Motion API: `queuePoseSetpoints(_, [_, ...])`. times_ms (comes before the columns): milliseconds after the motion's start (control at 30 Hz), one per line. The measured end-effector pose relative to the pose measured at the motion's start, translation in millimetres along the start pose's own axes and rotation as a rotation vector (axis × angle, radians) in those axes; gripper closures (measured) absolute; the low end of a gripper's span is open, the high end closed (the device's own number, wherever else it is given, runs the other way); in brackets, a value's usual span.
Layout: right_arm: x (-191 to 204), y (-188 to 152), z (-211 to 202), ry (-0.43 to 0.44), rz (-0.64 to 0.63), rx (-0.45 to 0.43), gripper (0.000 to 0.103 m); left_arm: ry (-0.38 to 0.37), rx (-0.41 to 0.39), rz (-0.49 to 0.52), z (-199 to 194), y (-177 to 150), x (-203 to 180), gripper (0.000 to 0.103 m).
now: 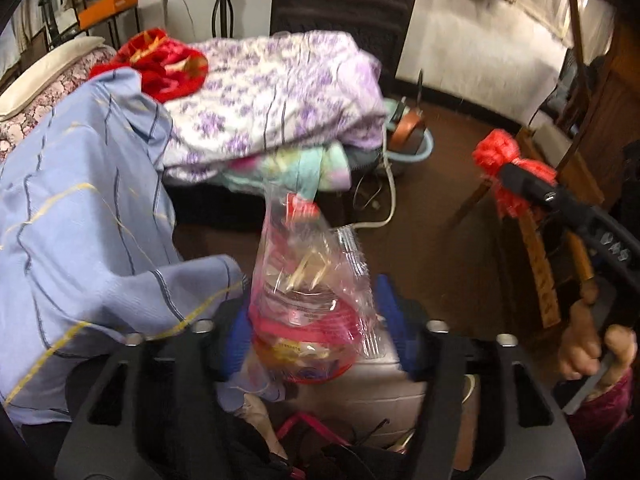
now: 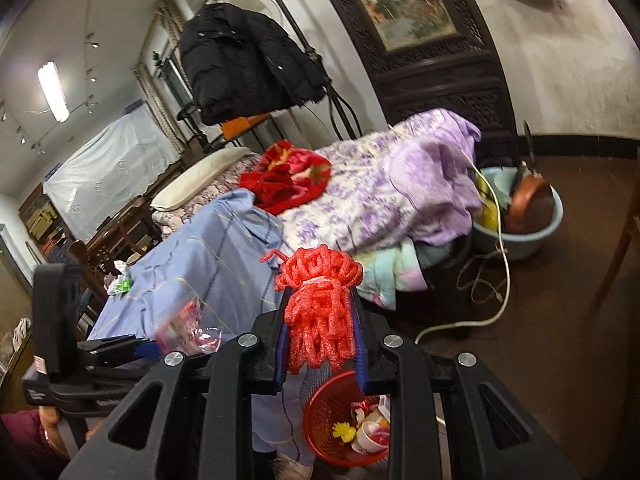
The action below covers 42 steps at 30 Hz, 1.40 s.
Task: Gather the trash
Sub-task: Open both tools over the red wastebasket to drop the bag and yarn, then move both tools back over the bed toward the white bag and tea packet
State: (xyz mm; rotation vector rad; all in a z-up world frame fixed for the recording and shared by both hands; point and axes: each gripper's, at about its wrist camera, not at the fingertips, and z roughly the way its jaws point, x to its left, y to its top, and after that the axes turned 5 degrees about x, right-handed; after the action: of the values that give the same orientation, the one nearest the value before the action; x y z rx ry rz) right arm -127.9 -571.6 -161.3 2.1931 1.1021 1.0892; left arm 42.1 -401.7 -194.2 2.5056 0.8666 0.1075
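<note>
My left gripper (image 1: 312, 320) is shut on a clear plastic wrapper bag (image 1: 308, 272) with red and pink print, held up in front of the bed. It also shows at the left of the right wrist view (image 2: 188, 328). My right gripper (image 2: 320, 332) is shut on a wad of red foam netting (image 2: 320, 304), seen too in the left wrist view (image 1: 504, 160). A red mesh waste basket (image 2: 320, 432) stands on the floor just below the right gripper and holds a paper cup and scraps.
A bed with a blue striped cloth (image 1: 80, 220), a purple floral quilt (image 1: 280, 92) and a red blanket (image 2: 288, 176) fills the left. A blue basin (image 2: 528, 232) and a white cable (image 2: 480, 320) lie on the brown floor. A wooden chair (image 1: 536, 264) is at right.
</note>
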Motion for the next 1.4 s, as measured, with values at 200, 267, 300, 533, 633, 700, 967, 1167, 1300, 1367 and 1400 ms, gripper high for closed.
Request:
queuePoseSetpoints(200, [-8, -9, 12, -0.002, 0.015, 0.035, 0.077, 0.068, 0.008, -0.016, 6, -4, 8, 0.019])
queuePoseSetpoints(267, [-6, -10, 13, 0.001, 0.011, 0.042, 0.077, 0.081, -0.005, -0.026, 1, -3, 11, 0.016])
queuePoseSetpoints(300, [-5, -11, 13, 0.004, 0.008, 0.045, 0.077, 0.09, -0.014, -0.031, -3, -4, 12, 0.015])
queuePoseSetpoints(533, [19, -19, 26, 0.021, -0.045, 0.107, 0.075, 0.147, -0.088, -0.076, -36, -15, 29, 0.011])
queuePoseSetpoints(633, [30, -27, 37, 0.025, -0.072, 0.149, 0.075, 0.16, -0.115, -0.107, -50, -20, 39, 0.01])
queuePoseSetpoints(700, [35, -31, 44, 0.029, -0.083, 0.172, 0.075, 0.169, -0.126, -0.121, -56, -22, 43, 0.01])
queuePoseSetpoints(967, [45, -49, 75, 0.031, -0.098, 0.249, 0.072, 0.192, -0.154, -0.171, -73, -33, 63, 0.009])
queuePoseSetpoints(1167, [32, -70, 111, -0.019, -0.038, 0.36, 0.026, 0.197, -0.153, -0.209, -77, -40, 73, 0.009])
queuePoseSetpoints(1300, [28, -53, 85, 0.037, -0.004, 0.291, 0.026, 0.202, -0.17, -0.22, -85, -42, 77, 0.009])
queuePoseSetpoints(1367, [35, -39, 63, 0.04, -0.025, 0.225, 0.026, 0.202, -0.18, -0.228, -89, -43, 78, 0.009])
queuePoseSetpoints(1400, [39, -34, 54, 0.055, -0.029, 0.201, 0.025, 0.202, -0.184, -0.231, -90, -43, 78, 0.009])
